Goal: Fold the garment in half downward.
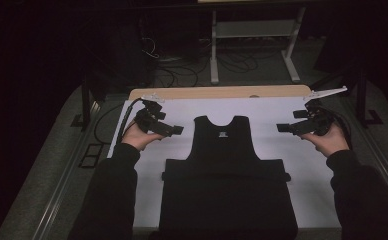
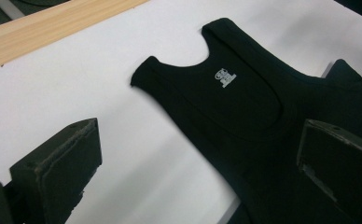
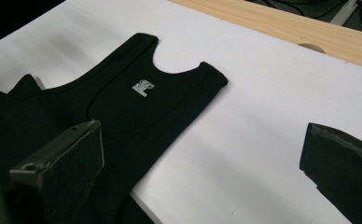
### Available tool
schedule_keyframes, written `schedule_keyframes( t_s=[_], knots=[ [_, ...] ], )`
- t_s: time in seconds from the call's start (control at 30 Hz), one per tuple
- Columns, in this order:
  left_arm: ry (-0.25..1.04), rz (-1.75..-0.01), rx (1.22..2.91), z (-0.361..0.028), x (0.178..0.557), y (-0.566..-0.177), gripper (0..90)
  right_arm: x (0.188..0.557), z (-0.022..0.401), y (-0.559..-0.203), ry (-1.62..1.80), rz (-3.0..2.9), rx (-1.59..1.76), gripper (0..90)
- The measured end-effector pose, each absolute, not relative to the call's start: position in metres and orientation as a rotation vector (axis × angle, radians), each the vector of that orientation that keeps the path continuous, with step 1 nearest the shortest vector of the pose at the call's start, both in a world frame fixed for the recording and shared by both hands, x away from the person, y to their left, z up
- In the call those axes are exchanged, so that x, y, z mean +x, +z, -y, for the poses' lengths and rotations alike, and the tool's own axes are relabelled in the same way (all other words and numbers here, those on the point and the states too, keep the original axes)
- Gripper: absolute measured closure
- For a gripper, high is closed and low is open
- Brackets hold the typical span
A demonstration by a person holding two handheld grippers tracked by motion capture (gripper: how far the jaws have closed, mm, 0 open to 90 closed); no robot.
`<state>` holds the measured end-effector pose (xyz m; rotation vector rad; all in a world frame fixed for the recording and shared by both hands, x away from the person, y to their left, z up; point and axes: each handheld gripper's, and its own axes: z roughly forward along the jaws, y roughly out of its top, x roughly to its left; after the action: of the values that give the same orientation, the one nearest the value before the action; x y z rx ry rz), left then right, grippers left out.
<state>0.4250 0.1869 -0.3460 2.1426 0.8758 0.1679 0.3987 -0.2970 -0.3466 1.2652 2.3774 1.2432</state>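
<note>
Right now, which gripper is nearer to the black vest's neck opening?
Left, narrowly. The left gripper hovers just off the vest's left shoulder edge; the right gripper hangs farther out over bare white table. Both jaws open, touching nothing.

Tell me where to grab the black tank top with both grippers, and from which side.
Probably the two shoulder straps. The tank top lies flat, neck toward the far edge, its lower part folded up in a thick band. The left gripper and right gripper hover open on either side, level with the straps, so each could come in sideways from its own side and pinch the nearer strap's outer edge.
</note>
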Motion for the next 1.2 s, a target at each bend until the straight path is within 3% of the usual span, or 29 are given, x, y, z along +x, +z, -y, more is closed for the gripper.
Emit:
schedule_keyframes(
  t_s=[0.67,1.2],
  knots=[
    [0.159,-0.922,2.067,-0.182,0.449,-0.359,0.0,0.425,0.295,-0.349,1.285,-2.358,1.261,0.0],
    [0.155,-0.934,2.082,-0.165,0.470,-0.374,0.0,0.456,0.268,-0.359,1.244,-2.409,1.246,0.0]
  ],
)
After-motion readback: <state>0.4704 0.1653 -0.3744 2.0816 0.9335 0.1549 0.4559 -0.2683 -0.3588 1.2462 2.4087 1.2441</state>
